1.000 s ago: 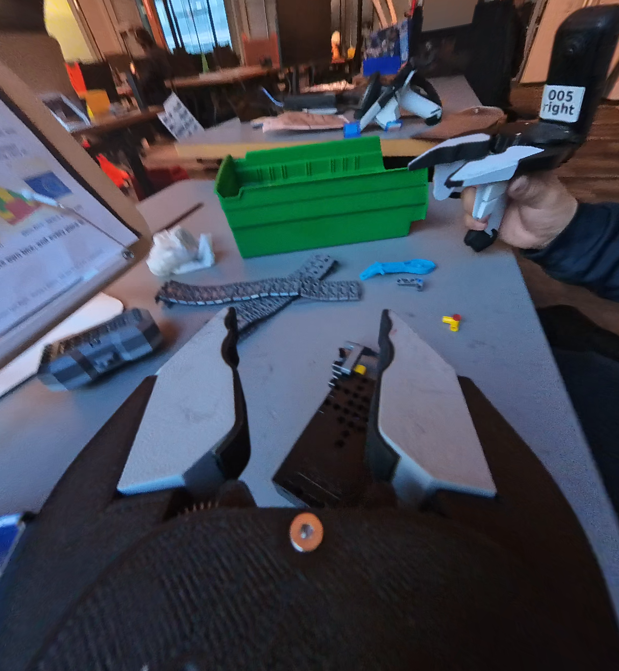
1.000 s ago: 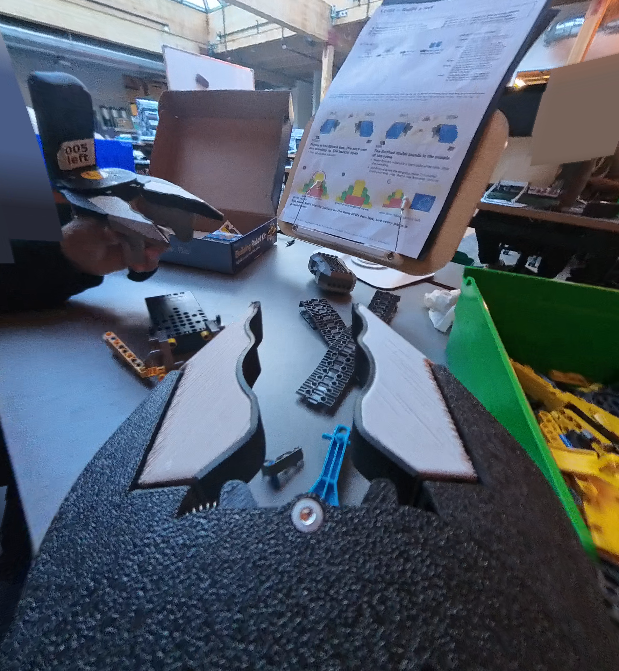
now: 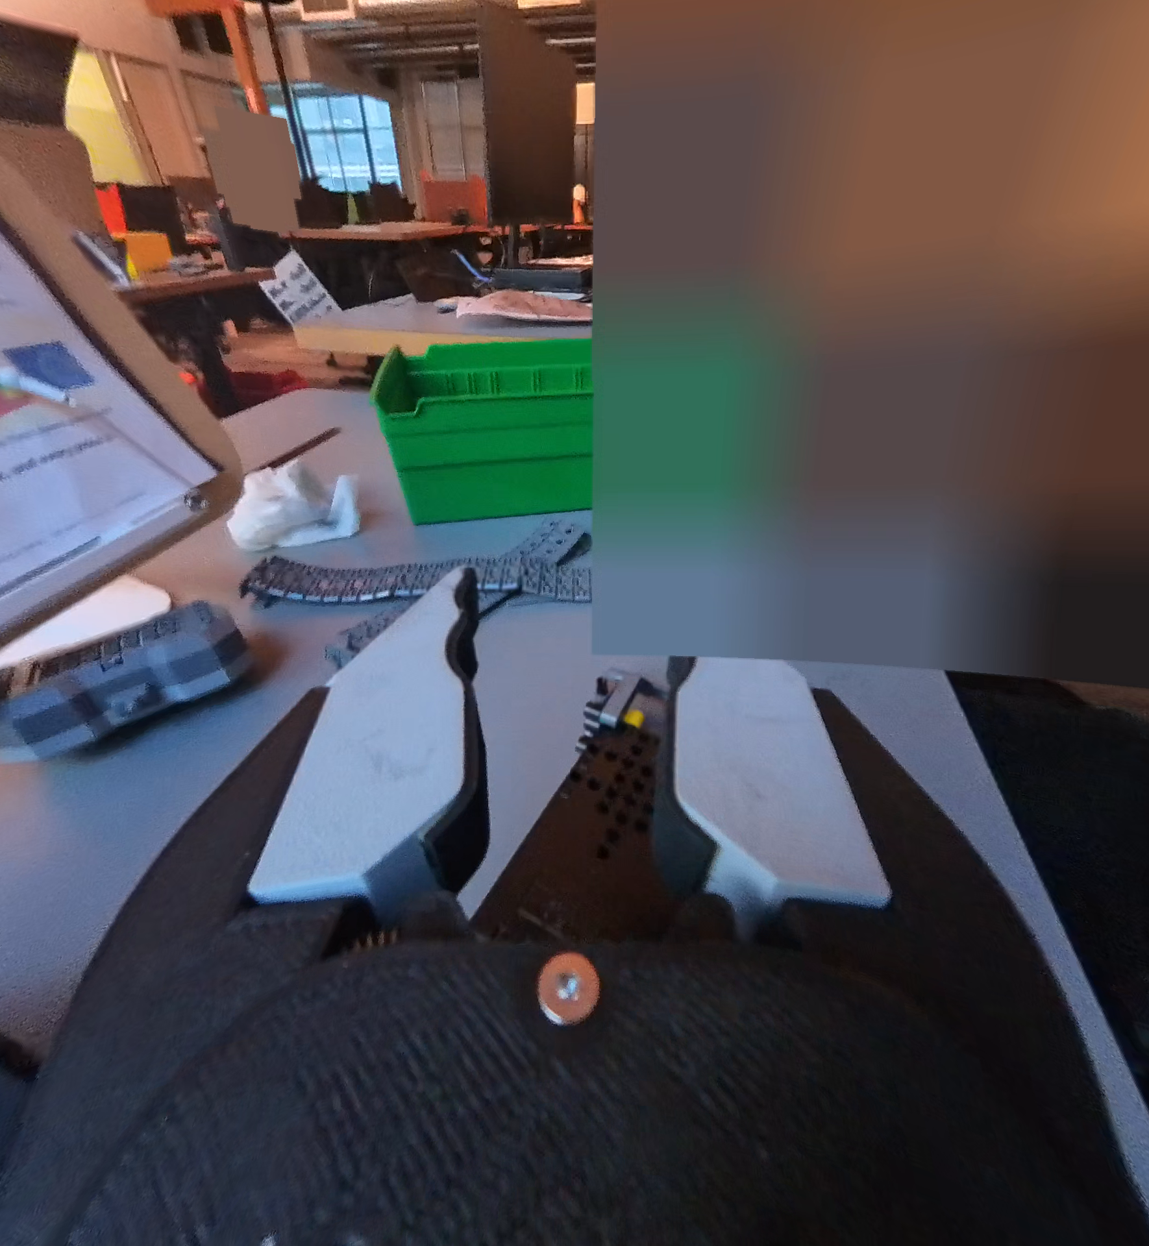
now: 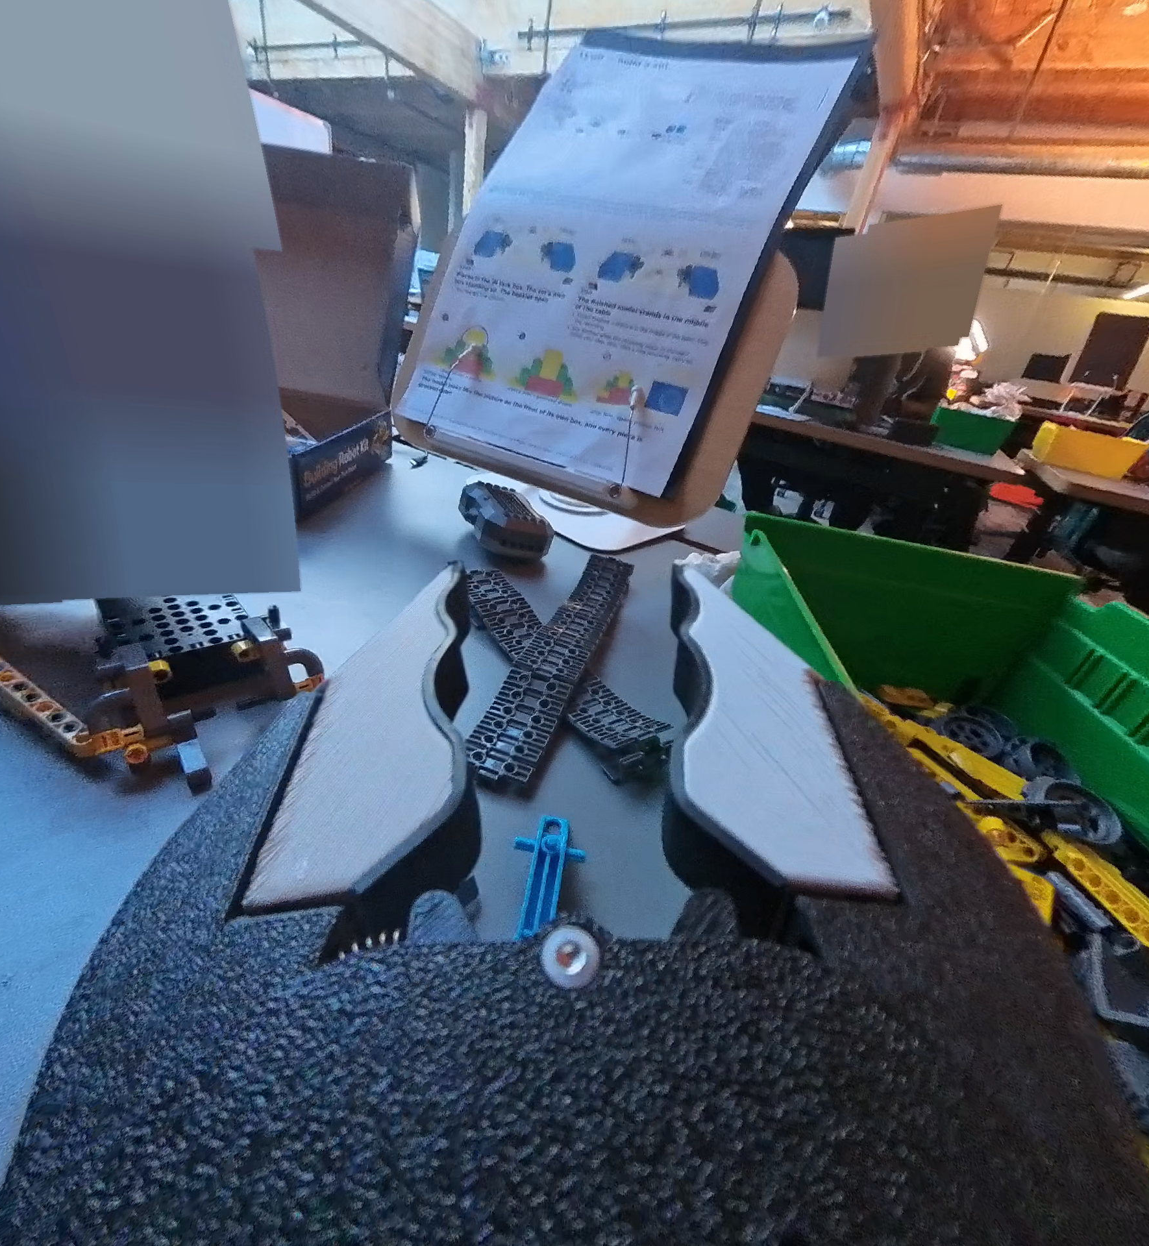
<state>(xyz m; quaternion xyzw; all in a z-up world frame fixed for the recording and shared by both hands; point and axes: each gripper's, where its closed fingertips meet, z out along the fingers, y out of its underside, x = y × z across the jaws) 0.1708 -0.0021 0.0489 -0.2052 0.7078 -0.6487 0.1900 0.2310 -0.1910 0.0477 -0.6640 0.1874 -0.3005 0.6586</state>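
Note:
My left gripper (image 3: 575,627) is open and low over the grey table (image 3: 153,843). A black perforated block (image 3: 602,802) with a grey and yellow piece on its far end lies between its fingers, against the right finger; the left finger stands clear of it. The block also shows in the right wrist view (image 4: 174,637), with an orange beam (image 4: 32,694) joined to it. My right gripper (image 4: 568,580) is open and empty above two crossed black track strips (image 4: 545,681). A blue piece (image 4: 545,870) lies between the bases of its fingers. A blur patch hides the left gripper there.
A green bin (image 4: 963,627) of yellow and black parts stands close to the right finger and shows in the left wrist view (image 3: 484,438). A sheet on a wooden stand (image 4: 626,270), a grey-black block (image 4: 504,516), an open cardboard box (image 4: 342,303) and crumpled white paper (image 3: 288,502) stand behind.
My left gripper's jaws have narrowed a little around the black block, and its view has tipped up. My right gripper's jaws have opened a little wider over the tracks.

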